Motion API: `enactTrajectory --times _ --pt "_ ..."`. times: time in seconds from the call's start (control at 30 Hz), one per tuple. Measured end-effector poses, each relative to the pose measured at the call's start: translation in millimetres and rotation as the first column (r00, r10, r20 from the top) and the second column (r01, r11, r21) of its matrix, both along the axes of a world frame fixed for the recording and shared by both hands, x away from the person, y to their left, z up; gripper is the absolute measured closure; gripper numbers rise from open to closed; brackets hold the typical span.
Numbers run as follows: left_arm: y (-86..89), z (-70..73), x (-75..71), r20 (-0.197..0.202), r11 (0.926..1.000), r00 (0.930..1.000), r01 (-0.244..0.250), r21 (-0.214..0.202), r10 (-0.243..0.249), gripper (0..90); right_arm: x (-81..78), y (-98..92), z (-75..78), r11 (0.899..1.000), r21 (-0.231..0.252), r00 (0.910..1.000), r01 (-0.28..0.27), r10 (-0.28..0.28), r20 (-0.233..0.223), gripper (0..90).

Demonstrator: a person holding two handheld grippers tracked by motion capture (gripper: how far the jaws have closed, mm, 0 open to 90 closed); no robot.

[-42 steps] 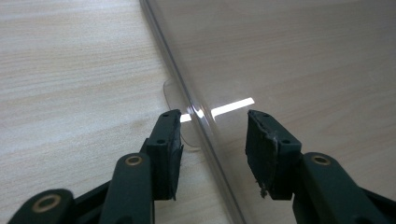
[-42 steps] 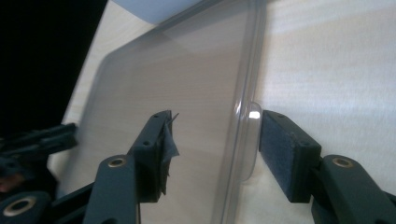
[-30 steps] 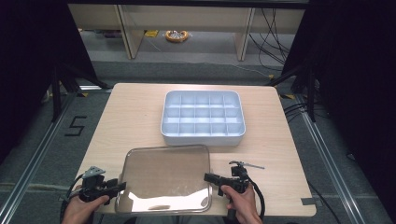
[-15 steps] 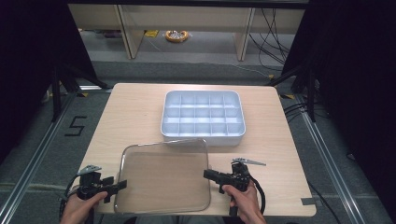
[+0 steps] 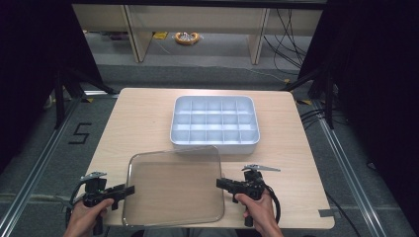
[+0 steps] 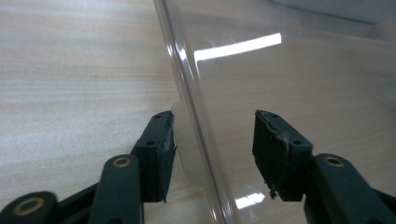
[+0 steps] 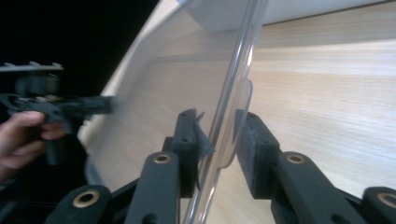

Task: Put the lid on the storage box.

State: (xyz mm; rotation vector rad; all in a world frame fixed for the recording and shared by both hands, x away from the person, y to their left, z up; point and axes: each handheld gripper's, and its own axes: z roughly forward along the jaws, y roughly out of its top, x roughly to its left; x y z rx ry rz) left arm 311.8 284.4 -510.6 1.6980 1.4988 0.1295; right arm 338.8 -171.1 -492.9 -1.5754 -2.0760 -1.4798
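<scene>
A clear plastic lid (image 5: 175,185) hangs over the front of the table between my two grippers. On its right side, my right gripper (image 5: 220,183) is shut on the lid's edge tab; in the right gripper view both pads (image 7: 252,140) press that tab (image 7: 240,107). My left gripper (image 5: 127,190) is at the lid's left edge. Its jaws have just been closing, and in the left gripper view the lid's rim (image 6: 184,70) runs between them: the left pad (image 6: 161,140) is close beside it and the right pad (image 6: 275,149) stands well apart.
A white tray (image 5: 215,143) divided into several compartments sits at the middle of the wooden table (image 5: 143,118), just beyond the lid's far edge. The person's hands hold the grippers at the table's front edge. Desk legs and cables stand on the floor beyond.
The lid has tilted: its bright glare is gone and its far edge now reaches the tray's front wall. Both hands stay at the front edge.
</scene>
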Motion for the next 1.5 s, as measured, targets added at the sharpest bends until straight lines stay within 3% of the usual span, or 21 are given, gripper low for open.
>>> enactTrajectory --times 0.03,0.1,0.23,0.27,0.3,0.33,0.43,0.6,0.7,0.8,0.83,0.9,1.1,1.13,1.33,1.37,1.4,1.5 --pt "-1.1 2.1 -1.4 0.018 1.0 0.9998 -0.007 0.003 0.007 50.0 0.0 0.0 0.0 1.0 0.0 1.0 0.0 0.0 0.0 70.2" --pt "-2.8 10.1 -6.5 0.066 0.9999 0.9977 -0.013 0.001 0.013 55.4 -2.5 0.0 5.5 0.999 -0.05 0.9998 0.011 -0.01 0.019 68.9" --pt "-5.5 17.1 -11.6 0.094 0.9999 0.9955 -0.013 0.005 0.012 59.3 -5.9 1.0 12.0 0.995 -0.091 0.9992 0.031 -0.029 0.026 67.4" --pt "-7.5 19.8 -13.9 0.099 0.9998 0.995 -0.012 0.012 0.011 60.9 -6.8 0.2 14.4 0.99 -0.139 0.9976 0.035 -0.027 0.063 66.3" --pt "-7.5 19.8 -13.9 0.099 0.9998 0.995 -0.012 0.012 0.011 61.5 -9.8 2.1 18.0 0.989 -0.141 0.9985 0.05 -0.047 0.029 65.9" --pt "-8.4 20.8 -14.9 0.102 0.9999 0.9947 -0.01 0.011 0.009 61.5 -9.8 2.1 18.0 0.989 -0.141 0.9985 0.05 -0.047 0.029 65.9" --pt "-9.3 25.1 -17.0 0.112 0.9999 0.9937 -0.007 0.008 0.006 64.1 -11.2 -1.4 24.4 0.982 -0.185 0.9959 0.04 -0.024 0.088 65.6" --pt "-13.9 36.2 -20.1 0.147 0.9999 0.9892 -0.004 0.013 0.002 66.3 -13.8 -3.1 36.6 0.978 -0.206 0.9939 0.035 -0.012 0.109 65.4" --pt "-18.8 50.6 -19.3 0.176 0.9995 0.9844 -0.006 0.031 0.0 67.2 -14.1 -4.9 51.0 0.97 -0.239 0.9868 0.045 -0.006 0.162 67.0" --pt "-21.5 58.8 -16.5 0.187 0.9992 0.9823 0.008 0.04 -0.016 67.8 -12.4 -9.1 59.7 0.967 -0.25 0.9846 0.052 -0.008 0.174 68.2" --pt "-23.7 62.2 -14.4 0.194 0.9993 0.9808 0.011 0.036 -0.018 67.9 -14.1 -8.5 63.9 0.971 -0.229 0.9878 0.07 -0.035 0.151 68.2" --pt "-32.1 72.4 -6.3 0.207 0.9982 0.9781 0.015 0.059 -0.027 67.9 -7.1 -17.7 73.9 0.97 -0.235 0.9799 0.07 -0.022 0.198 68.3" --pt "-43.1 85.2 13.0 0.211 0.9984 0.9765 0.031 0.047 -0.041 67.9 5.7 -29.3 85.1 0.968 -0.229 0.978 0.098 -0.051 0.202 68.1" --pt "-48.7 90.1 20.3 0.222 0.9977 0.9737 0.039 0.055 -0.05 67.8 11.3 -32.8 90.3 0.967 -0.228 0.9755 0.112 -0.063 0.211 67.9" --pt "-62.5 102.4 40.7 0.212 0.9968 0.9754 0.05 0.062 -0.062 69.6 28.3 -44.0 106.8 0.965 -0.218 0.9775 0.147 -0.108 0.181 66.9" --pt "-65.7 104.3 47.1 0.213 0.9972 0.9747 0.057 0.049 -0.066 70.0 34.0 -48.3 108.8 0.962 -0.233 0.9756 0.145 -0.1 0.196 66.7" --pt "-67.7 105.9 50.7 0.208 0.9975 0.976 0.056 0.043 -0.064 70.1 41.1 -51.5 114.8 0.96 -0.227 0.9767 0.162 -0.123 0.175 66.4" --pt "-77.2 112.1 66.1 0.205 0.996 0.9763 0.055 0.071 -0.068 70.1 55.6 -56.7 121.4 0.95 -0.261 0.9752 0.171 -0.125 0.183 65.1"
